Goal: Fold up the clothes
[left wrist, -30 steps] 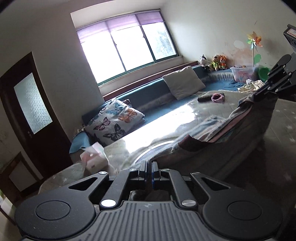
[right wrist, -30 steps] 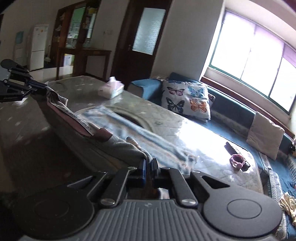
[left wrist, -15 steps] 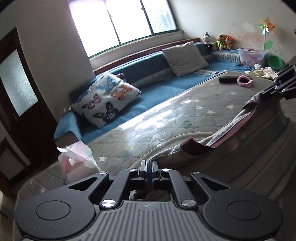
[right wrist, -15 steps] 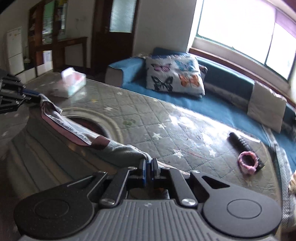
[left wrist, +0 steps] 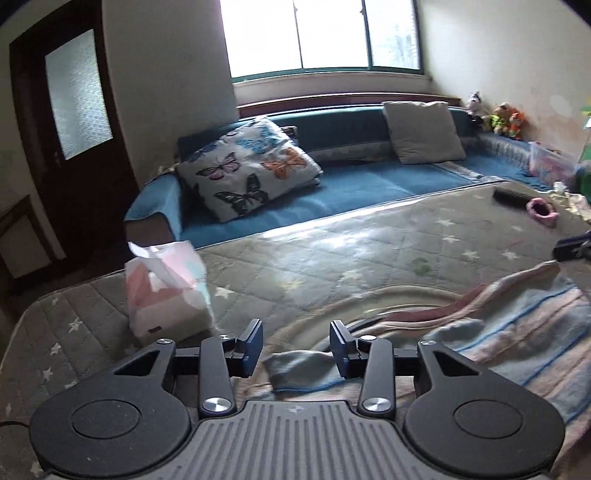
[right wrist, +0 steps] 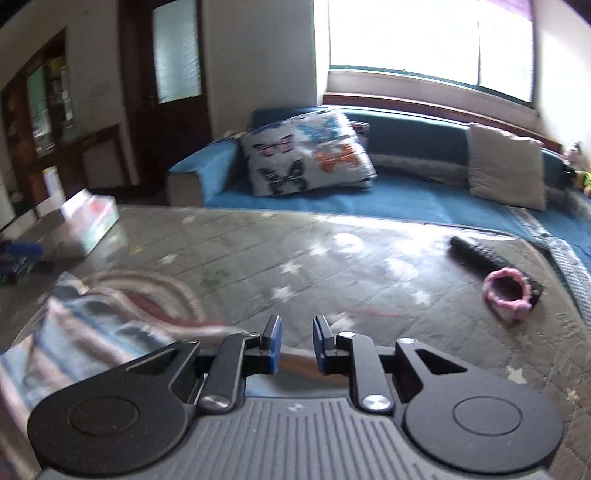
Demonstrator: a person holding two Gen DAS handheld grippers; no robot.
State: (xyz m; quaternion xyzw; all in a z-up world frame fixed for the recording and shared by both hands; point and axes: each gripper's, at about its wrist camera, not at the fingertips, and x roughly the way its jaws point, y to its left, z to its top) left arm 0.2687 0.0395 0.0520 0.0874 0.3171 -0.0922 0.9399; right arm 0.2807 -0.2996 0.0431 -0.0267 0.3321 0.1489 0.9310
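Left gripper and right gripper both hovering with jaws spread, gripping nothing — striped garment lying flat on the quilted surface, one corner sitting between the left jaws; tissue box sitting nearby

Two fisheye wrist views sit low and close over a quilted bench, each looking forward toward the blue sofa and window. Both share the butterfly pillow, tissue box and striped garment.
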